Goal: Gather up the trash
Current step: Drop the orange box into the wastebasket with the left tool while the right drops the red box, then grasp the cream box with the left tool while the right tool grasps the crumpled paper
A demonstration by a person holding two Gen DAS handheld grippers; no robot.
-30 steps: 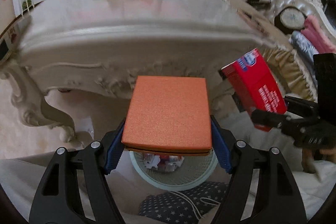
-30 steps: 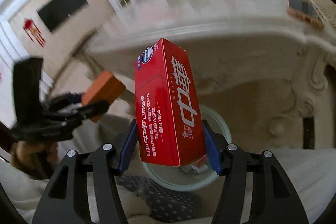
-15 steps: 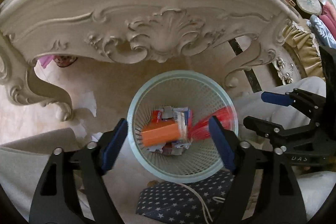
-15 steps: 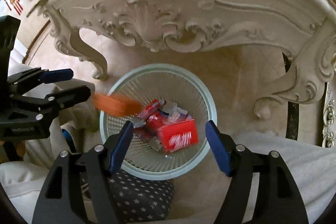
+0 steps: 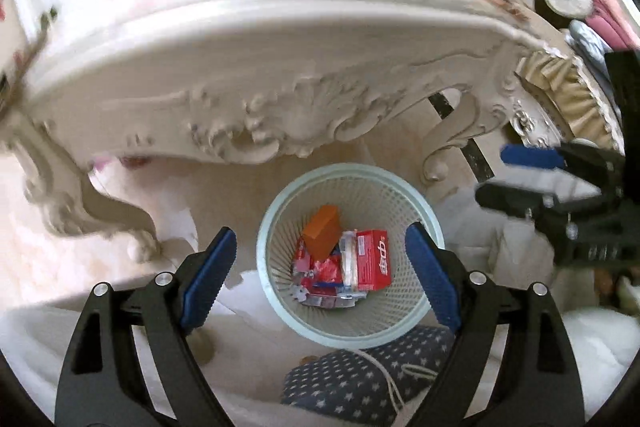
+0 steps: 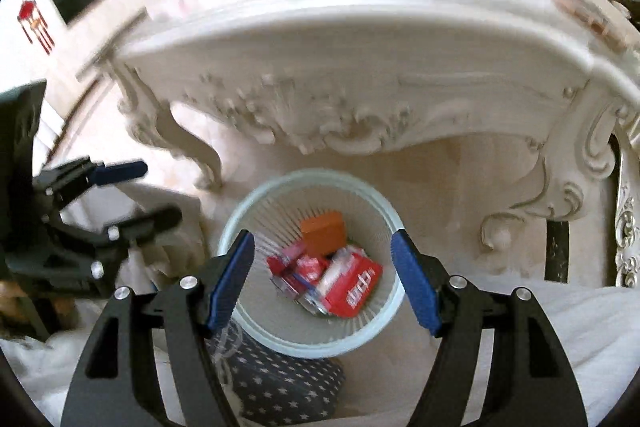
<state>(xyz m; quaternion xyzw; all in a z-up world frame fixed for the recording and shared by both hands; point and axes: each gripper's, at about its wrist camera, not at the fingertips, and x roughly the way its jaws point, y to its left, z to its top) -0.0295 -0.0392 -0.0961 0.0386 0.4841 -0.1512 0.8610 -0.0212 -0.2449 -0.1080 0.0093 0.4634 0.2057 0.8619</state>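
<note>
Large white Chinese characters, seemingly "中华", are printed on the red box lying in the wastebasket; the smaller print is blurred.

Home: ornate carved table, wastebasket

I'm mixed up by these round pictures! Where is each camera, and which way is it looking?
Left wrist: on the left gripper, looking down into the wastebasket; its own open fingers show, with the right gripper alongside.
Right wrist: on the right gripper, looking down likewise; the left gripper shows at left.
Both share the wastebasket, orange box, red box and carved table.
</note>
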